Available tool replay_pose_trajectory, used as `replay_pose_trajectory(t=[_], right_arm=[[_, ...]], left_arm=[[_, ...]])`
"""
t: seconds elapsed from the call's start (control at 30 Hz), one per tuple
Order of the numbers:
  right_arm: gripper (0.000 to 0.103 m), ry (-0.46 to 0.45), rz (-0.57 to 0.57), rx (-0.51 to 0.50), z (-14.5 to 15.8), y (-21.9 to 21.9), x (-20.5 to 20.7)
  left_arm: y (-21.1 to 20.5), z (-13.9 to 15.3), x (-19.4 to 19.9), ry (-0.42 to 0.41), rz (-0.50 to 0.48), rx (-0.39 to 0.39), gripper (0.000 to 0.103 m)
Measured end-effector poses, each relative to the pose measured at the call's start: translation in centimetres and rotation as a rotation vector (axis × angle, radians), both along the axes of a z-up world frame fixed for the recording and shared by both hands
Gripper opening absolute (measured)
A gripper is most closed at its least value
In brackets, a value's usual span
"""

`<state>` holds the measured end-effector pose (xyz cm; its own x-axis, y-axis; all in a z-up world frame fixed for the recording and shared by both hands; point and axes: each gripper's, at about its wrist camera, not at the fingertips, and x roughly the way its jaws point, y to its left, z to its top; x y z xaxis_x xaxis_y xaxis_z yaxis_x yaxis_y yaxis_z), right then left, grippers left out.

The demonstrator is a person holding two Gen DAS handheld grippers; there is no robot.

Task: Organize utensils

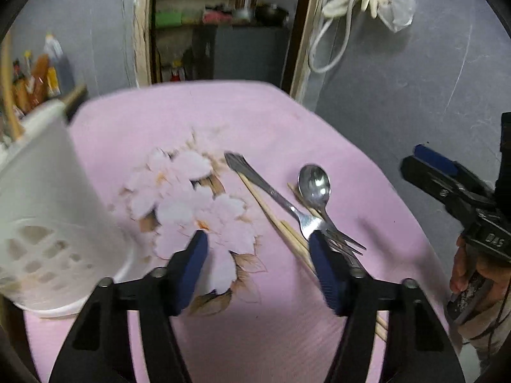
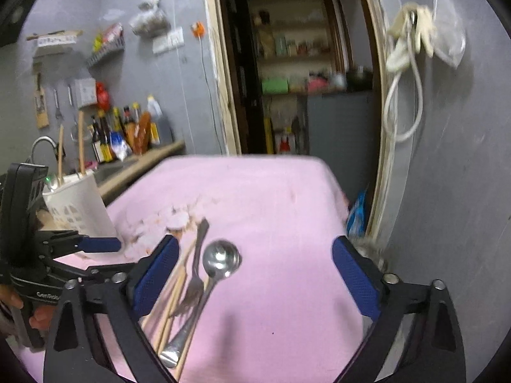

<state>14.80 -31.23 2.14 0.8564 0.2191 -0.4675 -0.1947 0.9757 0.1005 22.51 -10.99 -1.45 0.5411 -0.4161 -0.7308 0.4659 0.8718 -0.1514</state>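
Observation:
A metal spoon (image 1: 314,185), a fork (image 1: 287,204) and wooden chopsticks (image 1: 274,220) lie together on the pink flowered tablecloth (image 1: 223,121). A white perforated utensil holder (image 1: 38,223) stands at the left with chopsticks in it. My left gripper (image 1: 258,234) is open over the cloth, and its right finger (image 1: 325,271) covers the fork tines and the chopsticks. In the right wrist view my right gripper (image 2: 255,240) is open wide. The spoon (image 2: 220,258), the fork (image 2: 194,274) and the chopsticks (image 2: 172,303) lie by its left finger (image 2: 156,274), and the holder (image 2: 80,204) stands far left.
The table's far edge meets a doorway (image 2: 287,95) with shelves behind it. A counter (image 2: 143,159) with bottles and a faucet runs behind the holder. A grey wall (image 1: 415,79) with a hanging cable borders the table's right side. A hand (image 1: 463,271) holds the right gripper's handle.

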Motion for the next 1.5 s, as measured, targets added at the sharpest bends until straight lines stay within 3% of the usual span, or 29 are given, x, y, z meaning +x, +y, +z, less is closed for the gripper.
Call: replay_pose_trajectory(t=[0.1, 0.2, 0.5, 0.8, 1.0, 1.13, 1.3, 1.4, 1.5], right_arm=[[0.073, 0.086, 0.015, 0.006, -1.1, 0.1, 1.6], [0.068, 0.133, 0.036, 0.0, -2.0, 0.5, 2.5], [0.061, 0.182, 0.071, -0.01, -2.8, 1.0, 4.0], [0.058, 0.213, 0.084, -0.018, -3.2, 1.6, 4.8], [0.054, 0.228, 0.099, -0.029, -3.3, 2.1, 5.1], [0.054, 0.236, 0.115, -0.037, -3.3, 2.8, 5.2], [0.053, 0.268, 0.131, -0.072, -3.8, 4.1, 5.7], [0.053, 0.277, 0.125, -0.106, -4.0, 4.9, 6.1], [0.053, 0.285, 0.125, -0.111, -4.2, 4.9, 6.4]], left_arm=[[-0.2, -0.8, 1.7, 0.075, -0.007, -0.023, 0.04], [-0.6, -1.5, 3.0, 0.127, -0.008, -0.038, 0.031], [-0.7, -2.0, 6.0, 0.201, 0.016, -0.093, 0.024], [-0.2, -2.4, 7.2, 0.263, 0.071, -0.166, 0.003], [0.4, -1.9, 6.4, 0.266, 0.086, -0.165, 0.001], [1.5, -1.9, 4.8, 0.254, 0.09, -0.1, 0.0], [2.3, -1.8, 3.9, 0.262, 0.067, -0.128, 0.0], [2.9, -1.7, 3.8, 0.282, 0.026, -0.217, 0.0], [3.0, -1.2, 3.5, 0.249, 0.016, -0.225, 0.0]])
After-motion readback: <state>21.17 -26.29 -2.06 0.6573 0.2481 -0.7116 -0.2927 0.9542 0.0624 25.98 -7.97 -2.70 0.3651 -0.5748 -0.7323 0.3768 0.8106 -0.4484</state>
